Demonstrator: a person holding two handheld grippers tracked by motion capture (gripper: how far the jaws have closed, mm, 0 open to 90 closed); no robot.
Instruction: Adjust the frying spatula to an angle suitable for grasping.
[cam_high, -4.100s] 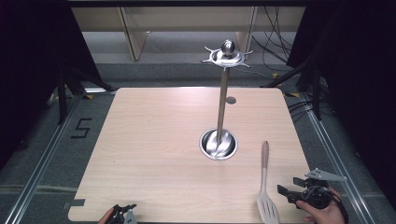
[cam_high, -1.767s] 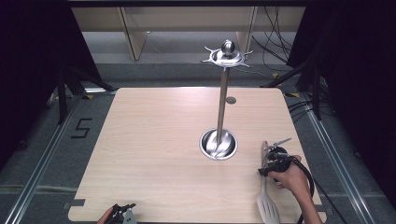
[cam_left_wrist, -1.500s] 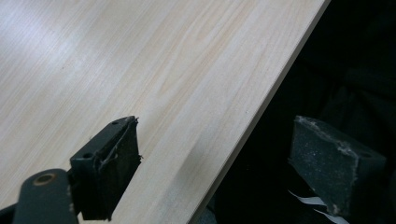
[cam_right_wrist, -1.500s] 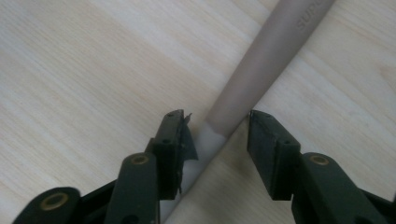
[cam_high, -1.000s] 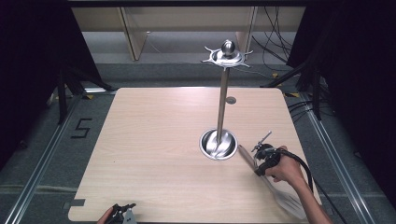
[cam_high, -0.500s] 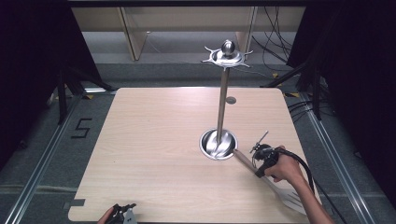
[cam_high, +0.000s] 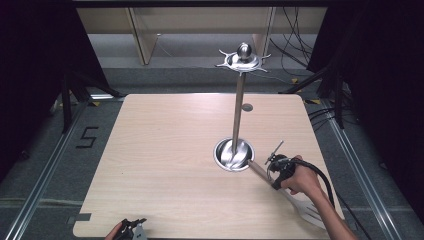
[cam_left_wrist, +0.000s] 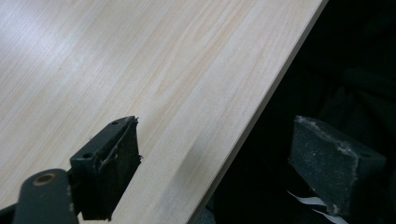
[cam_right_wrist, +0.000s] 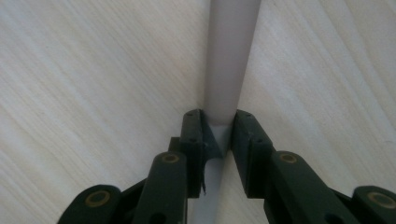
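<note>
A: From the high view, what's on the table (cam_high: 165, 165)?
B: A steel stand (cam_high: 238, 100) rises from its round base right of centre. The right claw (cam_high: 276, 168) sits near-right, clamped on the spatula (cam_high: 290, 197), whose handle tip touches the base while the slotted blade lies toward the near right edge. The left claw (cam_high: 131, 229) is at the near edge.
A: Left gripper view?
B: Jaws spread wide, nothing between them, straddling the table's edge (cam_left_wrist: 243, 135).
A: Right gripper view?
B: Jaws squeezed onto the pale handle (cam_right_wrist: 231, 56), just above the tabletop.
</note>
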